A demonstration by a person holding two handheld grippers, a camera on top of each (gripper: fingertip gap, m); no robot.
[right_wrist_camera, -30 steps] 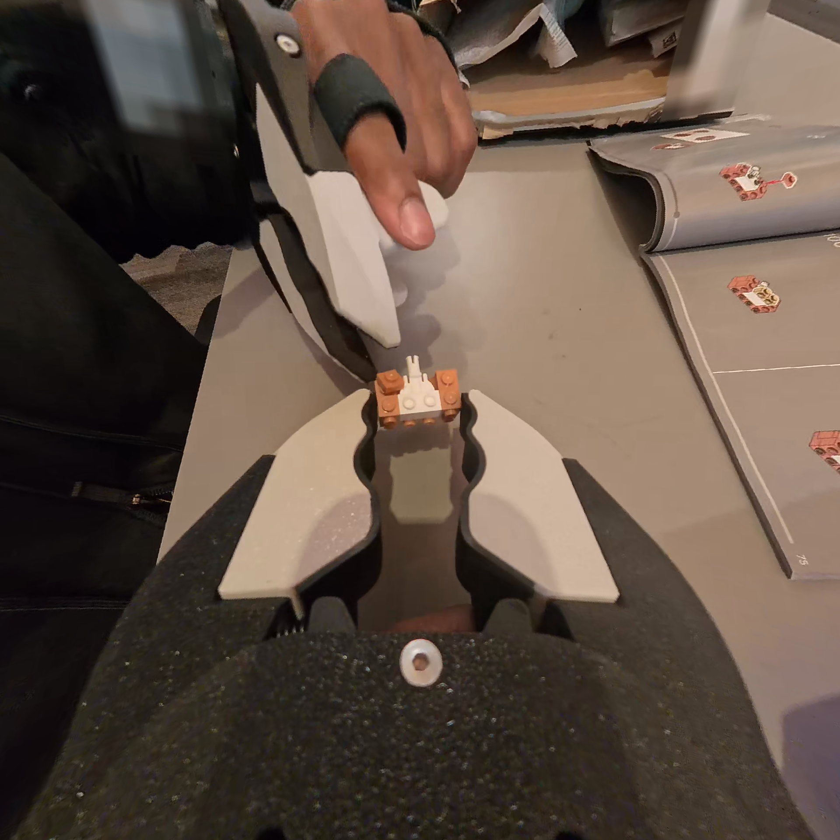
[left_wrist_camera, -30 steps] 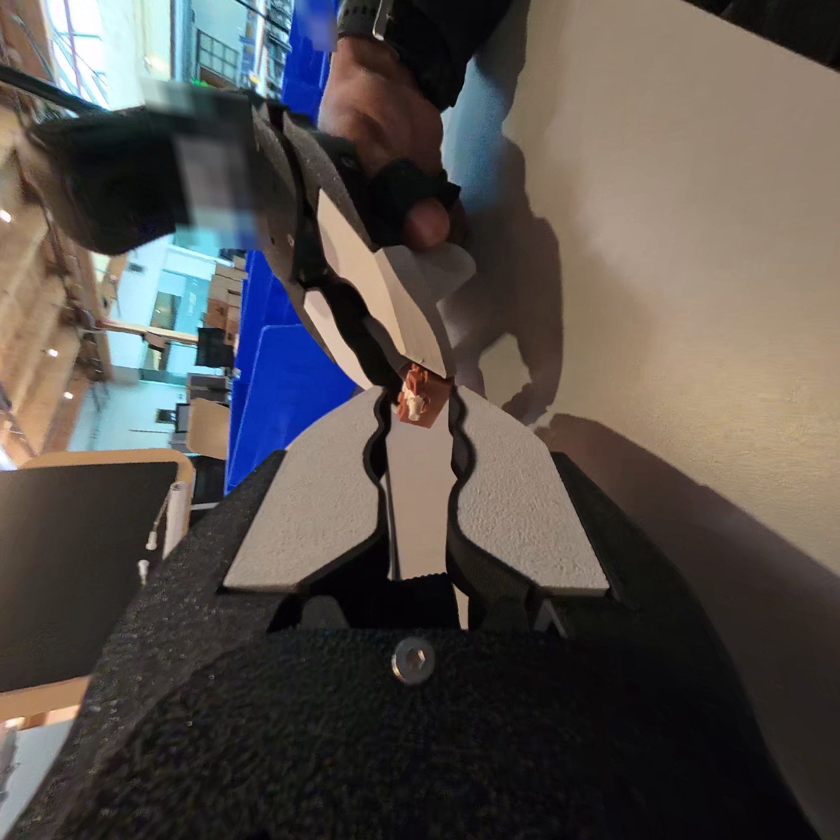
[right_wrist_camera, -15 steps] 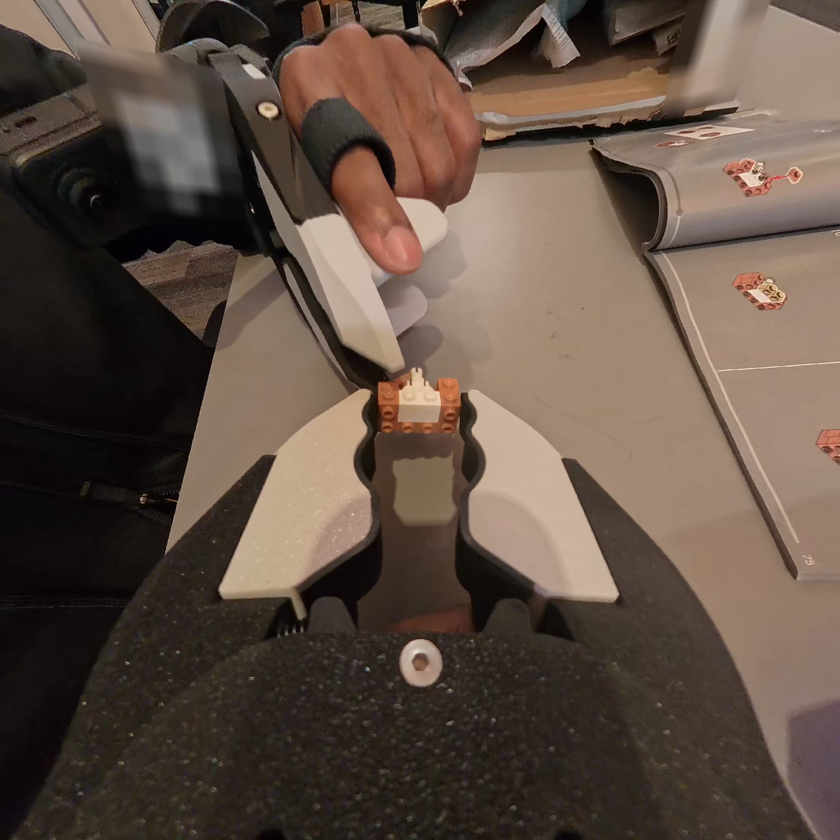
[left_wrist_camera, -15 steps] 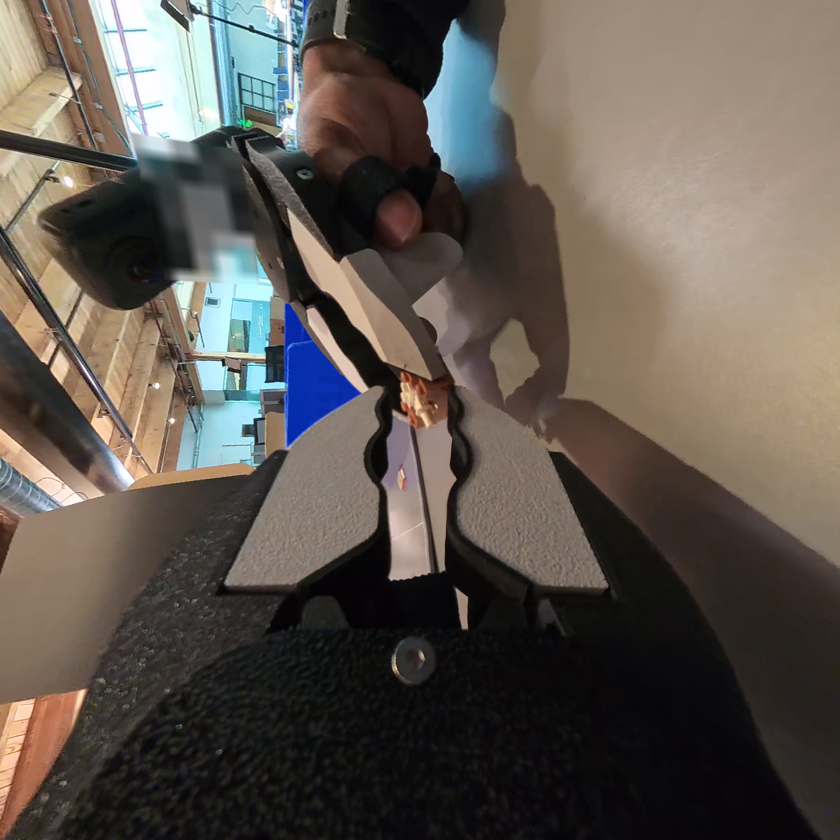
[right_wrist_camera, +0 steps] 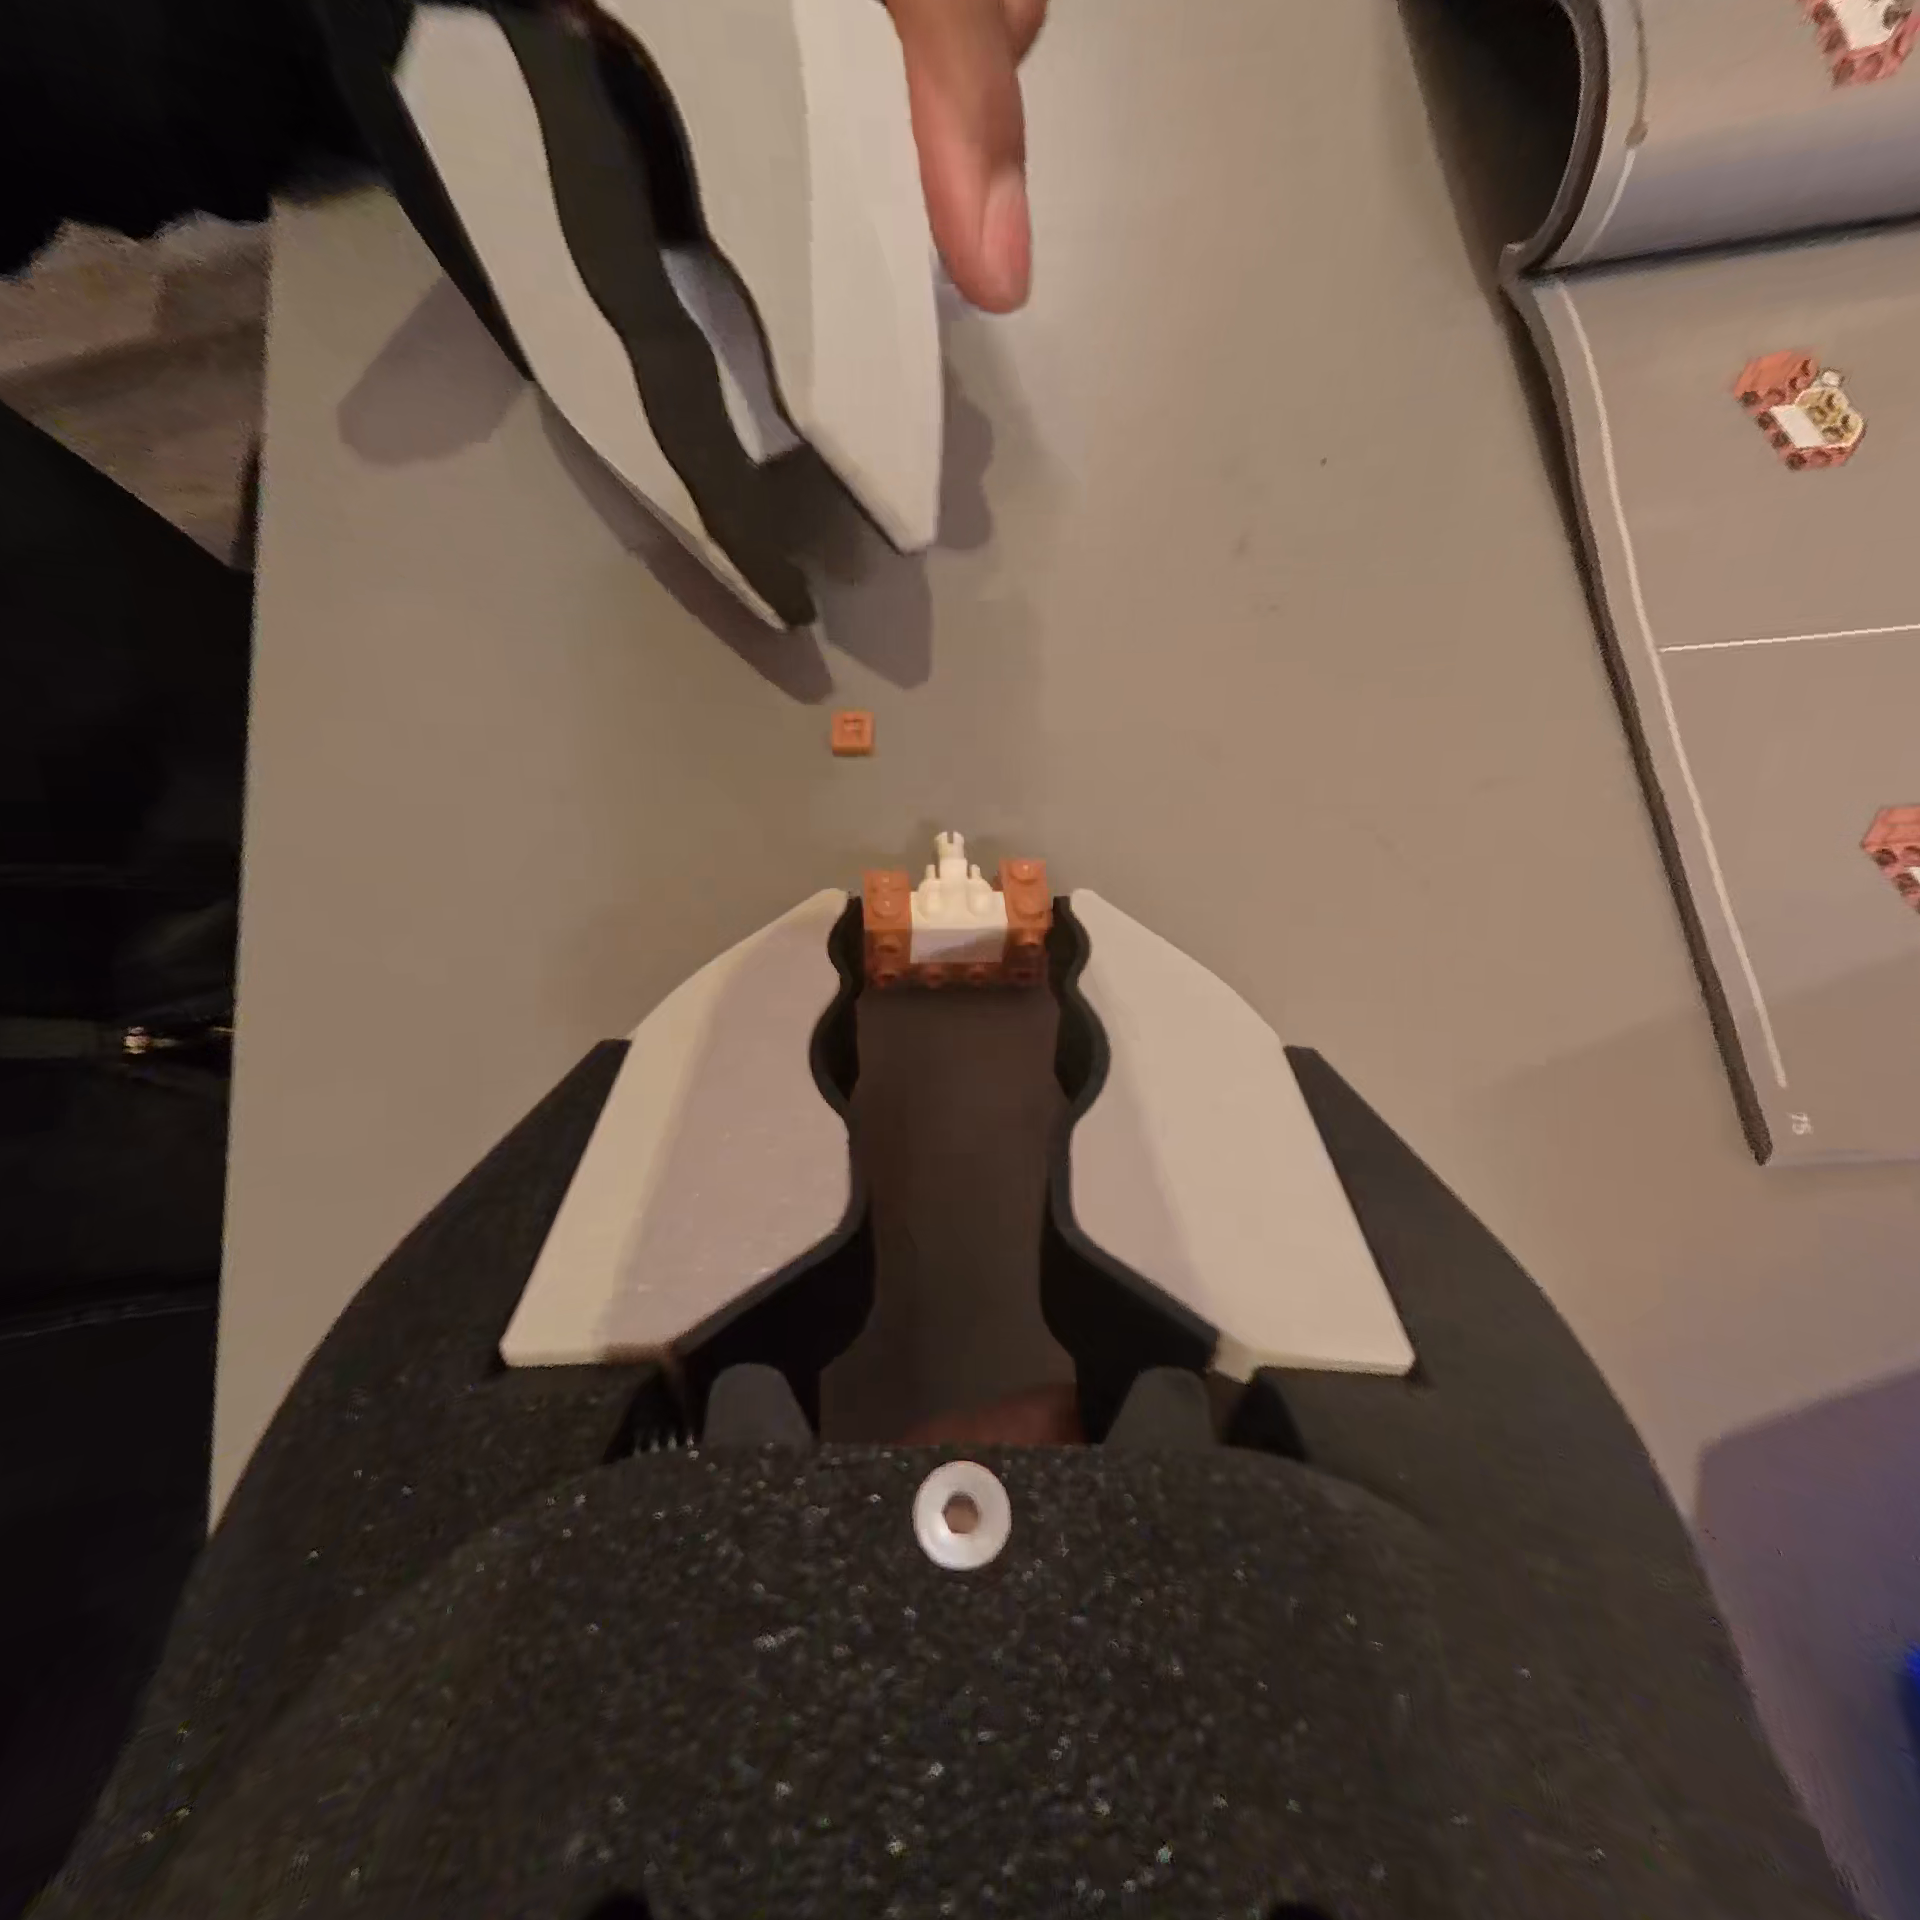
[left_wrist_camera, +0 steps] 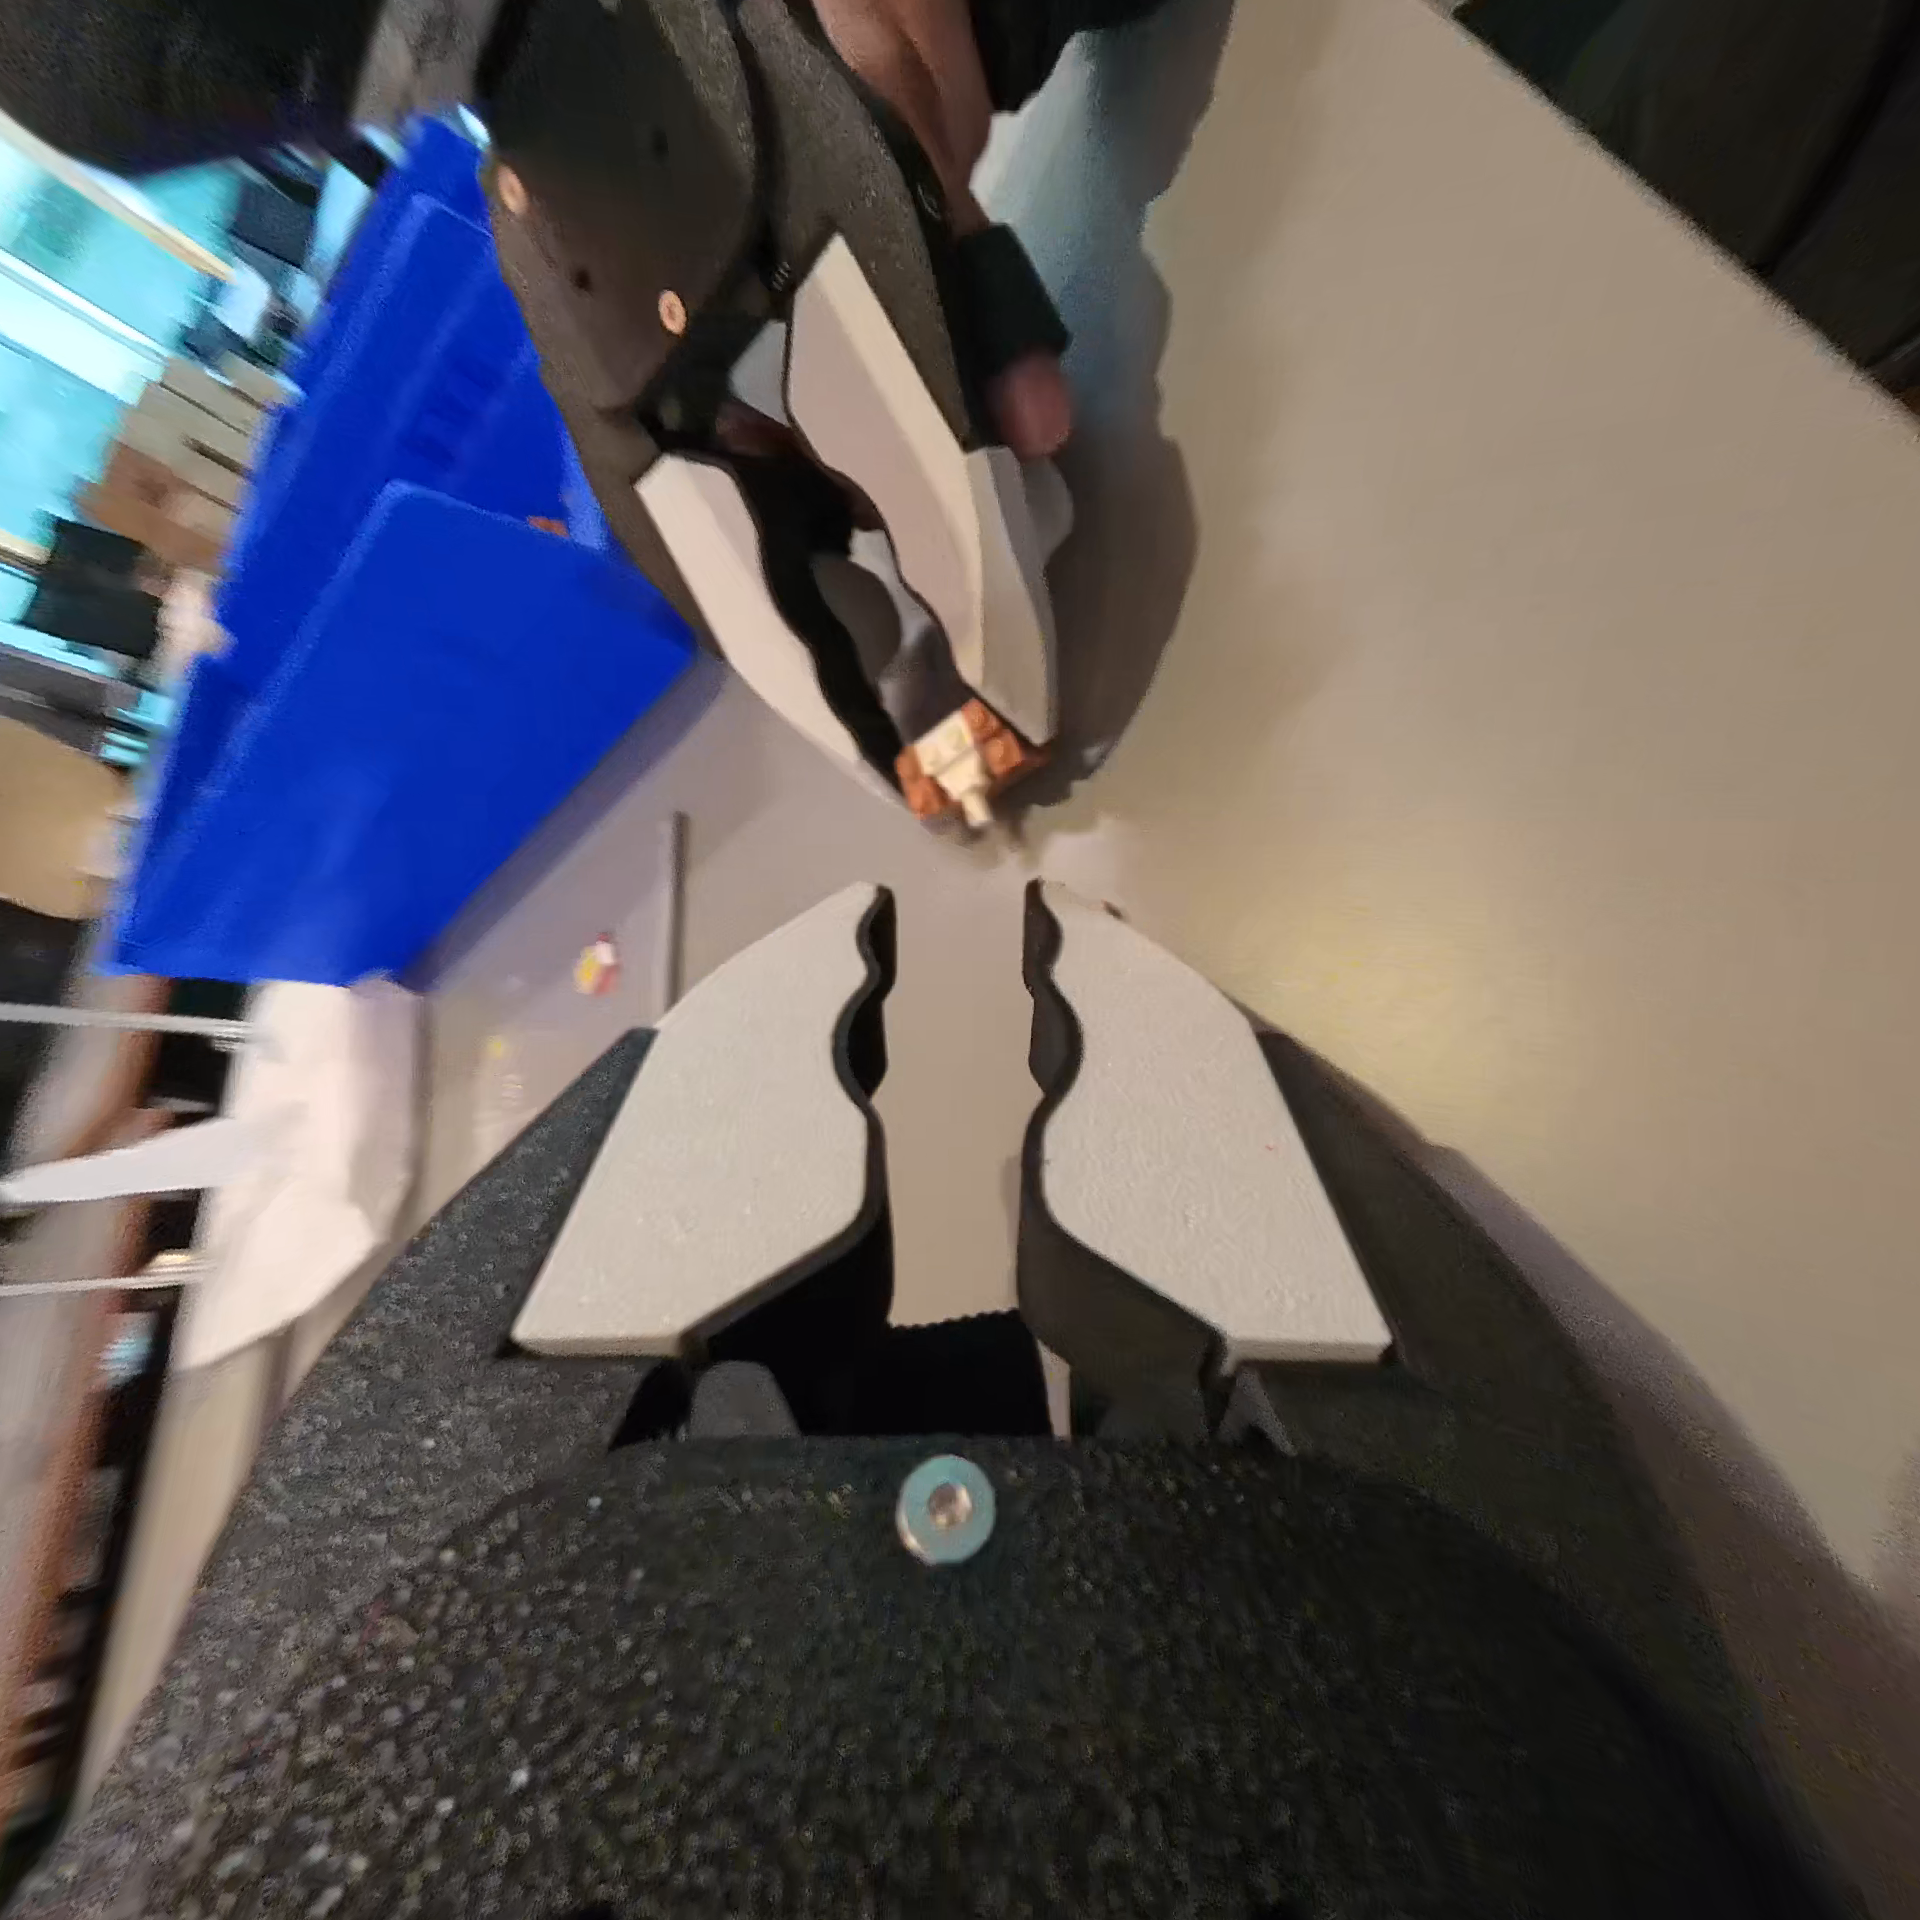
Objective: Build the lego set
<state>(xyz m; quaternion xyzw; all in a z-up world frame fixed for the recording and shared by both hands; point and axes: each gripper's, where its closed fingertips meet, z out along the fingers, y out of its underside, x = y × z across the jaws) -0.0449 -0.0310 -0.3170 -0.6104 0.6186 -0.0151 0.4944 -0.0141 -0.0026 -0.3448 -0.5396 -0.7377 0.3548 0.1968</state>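
My right gripper (right_wrist_camera: 958, 909) is shut on a small brown and white brick assembly (right_wrist_camera: 956, 925), both pads pressing its brown ends, and holds it just above the grey table (right_wrist_camera: 1247, 623). A white peg sticks out of its far side. The assembly also shows in the left wrist view (left_wrist_camera: 961, 764), between the right gripper's tips (left_wrist_camera: 977, 769). My left gripper (left_wrist_camera: 958, 894) is open with nothing between its fingers, a short way from the assembly. It hangs at the upper left in the right wrist view (right_wrist_camera: 857, 577). A small brown tile (right_wrist_camera: 854, 734) lies on the table between the two grippers.
An open instruction booklet (right_wrist_camera: 1766, 623) lies on the table to the right. Blue bins (left_wrist_camera: 416, 727) stand beyond the table, with white sheets (left_wrist_camera: 301, 1143) beside them. A person's hand (right_wrist_camera: 977, 187) holds the left gripper. There is about 6 centimeters between the tips of the two grippers.
My left gripper has drawn back from the assembly, where its tips stood a moment ago. The brown tile now shows on the table. The right gripper keeps its hold.
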